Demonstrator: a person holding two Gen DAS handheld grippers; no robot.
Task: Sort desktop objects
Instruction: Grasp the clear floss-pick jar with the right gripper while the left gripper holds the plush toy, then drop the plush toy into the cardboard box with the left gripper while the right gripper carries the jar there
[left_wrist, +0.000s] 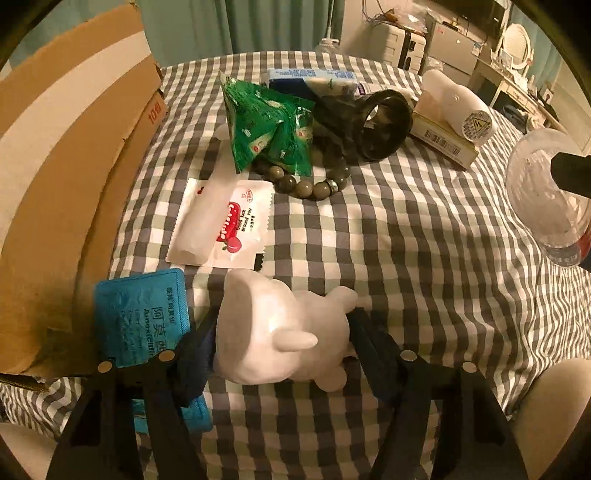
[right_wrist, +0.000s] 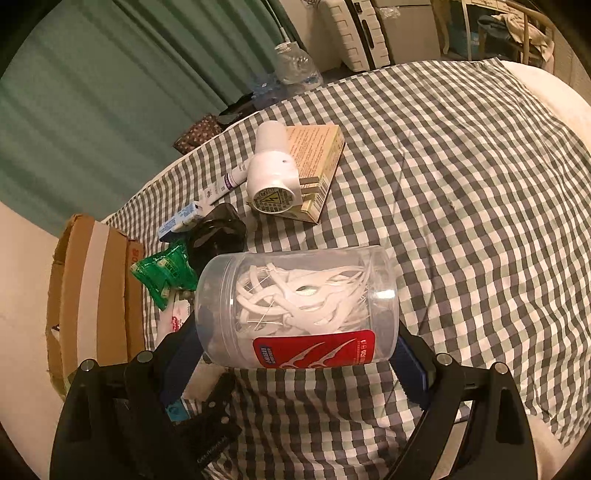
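Note:
My left gripper (left_wrist: 280, 343) is shut on a white rabbit figurine (left_wrist: 273, 328), held low over the checked cloth (left_wrist: 406, 258). My right gripper (right_wrist: 295, 350) is shut on a clear floss-pick jar (right_wrist: 299, 306) lying sideways between its fingers; the jar also shows at the right edge of the left wrist view (left_wrist: 546, 195). On the cloth lie a blue pill pack (left_wrist: 142, 314), a white candy sachet (left_wrist: 225, 225), green packets (left_wrist: 269, 125), a bead bracelet (left_wrist: 310, 184), a black round holder (left_wrist: 384, 125) and a white plug device (right_wrist: 271, 173) on a yellow box (right_wrist: 317, 166).
An open cardboard box (left_wrist: 74, 166) stands along the left edge of the table. A blue-and-white carton (left_wrist: 314, 79) lies at the back. A suitcase (right_wrist: 354, 33), a plastic bottle (right_wrist: 295, 62) and green curtains (right_wrist: 110, 74) are beyond the table.

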